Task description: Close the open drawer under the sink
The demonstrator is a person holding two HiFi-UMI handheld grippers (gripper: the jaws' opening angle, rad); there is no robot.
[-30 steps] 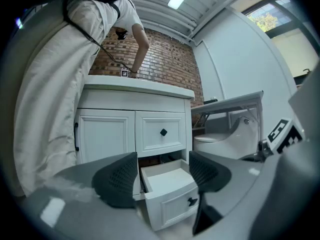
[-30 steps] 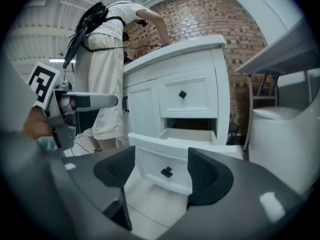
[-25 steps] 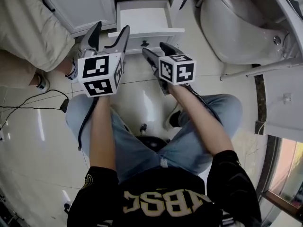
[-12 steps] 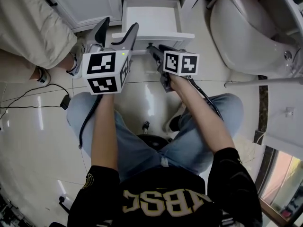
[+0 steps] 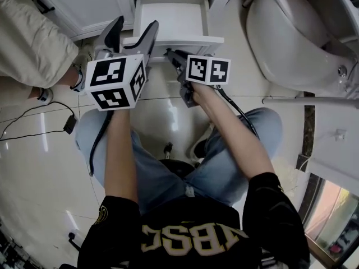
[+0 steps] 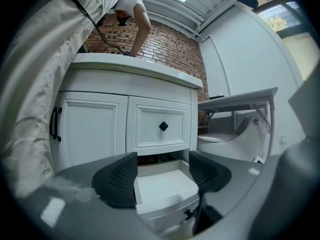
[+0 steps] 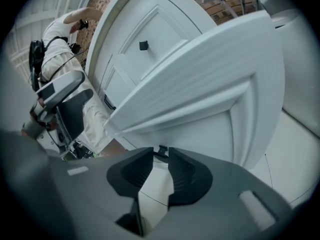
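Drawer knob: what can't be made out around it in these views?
Pad contact with the drawer knob: right gripper view, the shut right tongs' tips cover its sides.
Knob itself: head view, right tongs cover it.
Drawer front's lower edge: left gripper view, left tongs' body covers it.

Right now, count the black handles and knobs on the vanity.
3. A bar handle on the left door; a diamond knob on the closed upper drawer front; a small knob on the open drawer's front. More may be hidden.

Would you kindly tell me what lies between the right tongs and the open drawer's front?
Only the small black knob. In the right gripper view, the right tongs appear shut on it, right up against the white drawer front.
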